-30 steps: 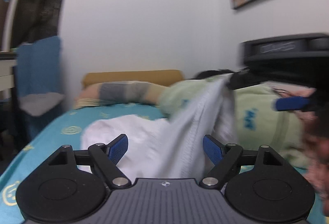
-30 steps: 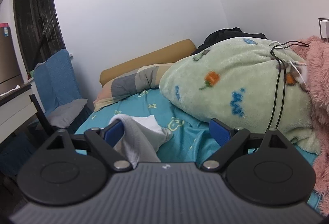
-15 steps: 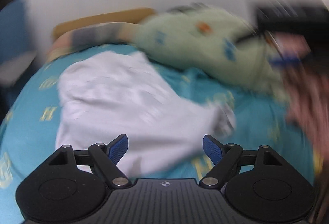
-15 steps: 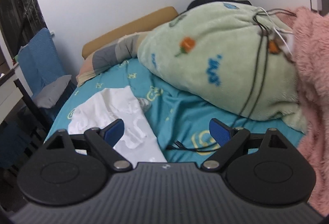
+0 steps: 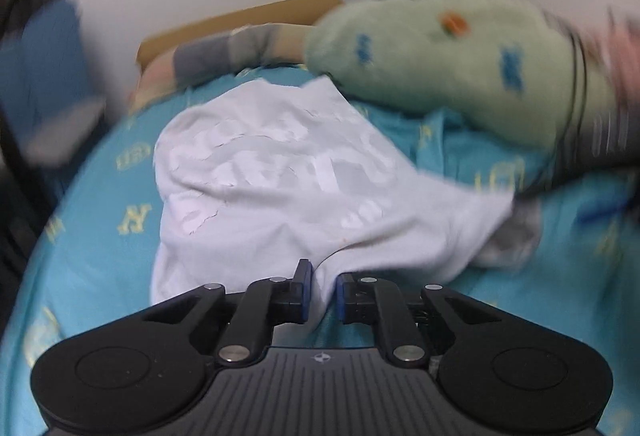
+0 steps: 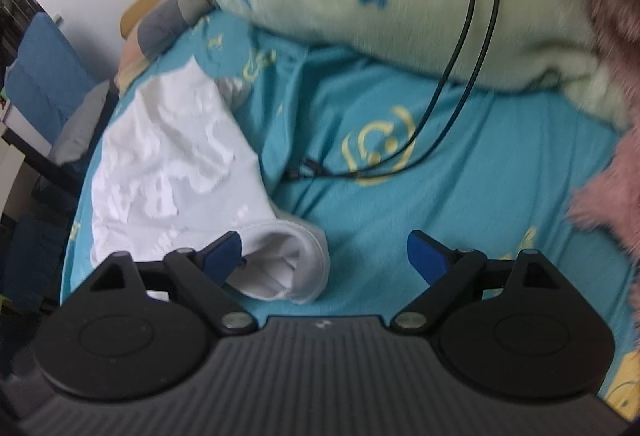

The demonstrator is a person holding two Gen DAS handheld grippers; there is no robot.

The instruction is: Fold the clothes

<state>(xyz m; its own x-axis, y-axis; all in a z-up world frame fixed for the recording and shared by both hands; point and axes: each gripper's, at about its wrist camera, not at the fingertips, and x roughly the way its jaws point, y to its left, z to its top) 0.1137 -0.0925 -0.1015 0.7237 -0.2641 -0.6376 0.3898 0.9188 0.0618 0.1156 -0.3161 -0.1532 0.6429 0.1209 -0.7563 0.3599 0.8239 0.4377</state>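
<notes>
Left hand-held gripper [image 5: 321, 290] jaws are closing on the near edge of the white garment [image 5: 276, 172], which is spread crumpled on the bed [image 5: 92, 236]. Right hand-held gripper [image 6: 324, 252] is held open beside a sleeve. A matching grasp is judged next.
</notes>
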